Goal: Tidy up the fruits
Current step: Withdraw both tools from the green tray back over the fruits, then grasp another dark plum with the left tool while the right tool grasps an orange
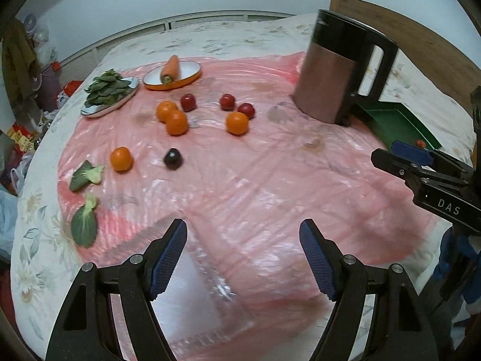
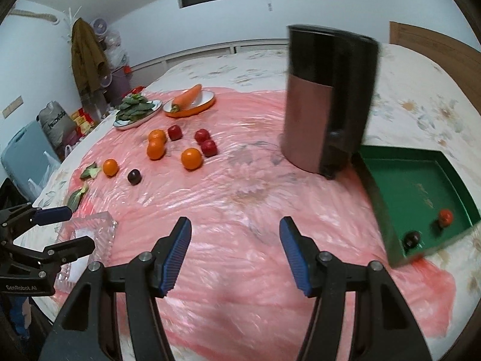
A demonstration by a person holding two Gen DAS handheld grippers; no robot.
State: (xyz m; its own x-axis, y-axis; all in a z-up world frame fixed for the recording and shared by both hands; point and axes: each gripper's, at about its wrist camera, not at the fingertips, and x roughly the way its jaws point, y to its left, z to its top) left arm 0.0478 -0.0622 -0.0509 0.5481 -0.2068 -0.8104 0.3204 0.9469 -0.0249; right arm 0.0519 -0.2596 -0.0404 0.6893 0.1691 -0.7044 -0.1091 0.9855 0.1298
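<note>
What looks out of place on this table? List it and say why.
Two loose leafy pieces lie on the pink cover, apart from the plate of greens. Fruit is split: two small ones sit in the green tray, the rest lie scattered.

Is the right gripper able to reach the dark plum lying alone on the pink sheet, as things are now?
Probably yes. The right gripper is open and empty, and only bare pink sheet lies between it and the dark plum. The kettle stands off to the side.

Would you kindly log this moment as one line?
left claw open, empty | right claw open, empty | oranges loose | green tray holds two fruits
</note>
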